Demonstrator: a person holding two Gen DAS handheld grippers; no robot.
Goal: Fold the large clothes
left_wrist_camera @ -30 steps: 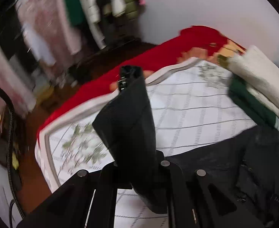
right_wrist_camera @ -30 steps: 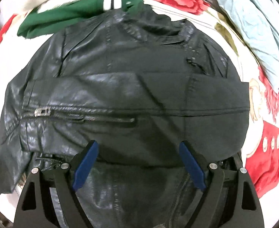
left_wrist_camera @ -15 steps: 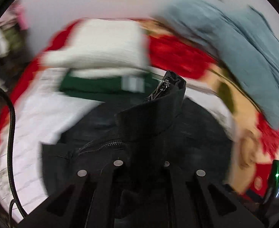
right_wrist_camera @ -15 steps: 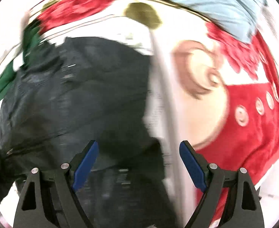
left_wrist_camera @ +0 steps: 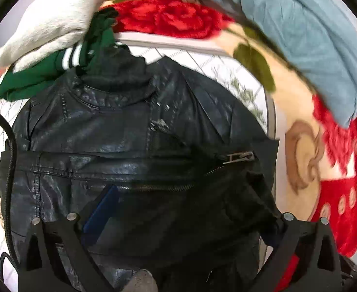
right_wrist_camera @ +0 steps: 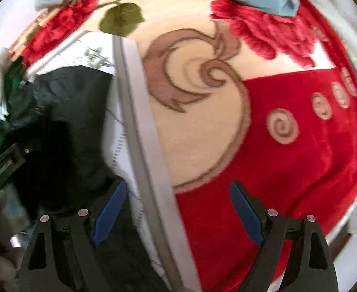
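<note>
Sleeve released since earlier: left gripper (left_wrist_camera: 176, 209) fingers wide above jacket (left_wrist_camera: 120, 131); right gripper (right_wrist_camera: 176, 209) wide, empty. Leather heavy, slippery; grip hem.

Jacket (left_wrist_camera: 110, 131): black leather-like material, glossy and creased, fitted with a metal zip pull (left_wrist_camera: 239, 157). Blanket (right_wrist_camera: 300, 150): plush red-and-cream pile, matt. Sheet (right_wrist_camera: 139, 112): smooth white woven cloth. Garment (left_wrist_camera: 47, 31): white fleecy fabric. Left tool (left_wrist_camera: 178, 216): matt black plastic, blue pads (left_wrist_camera: 100, 214).
</note>
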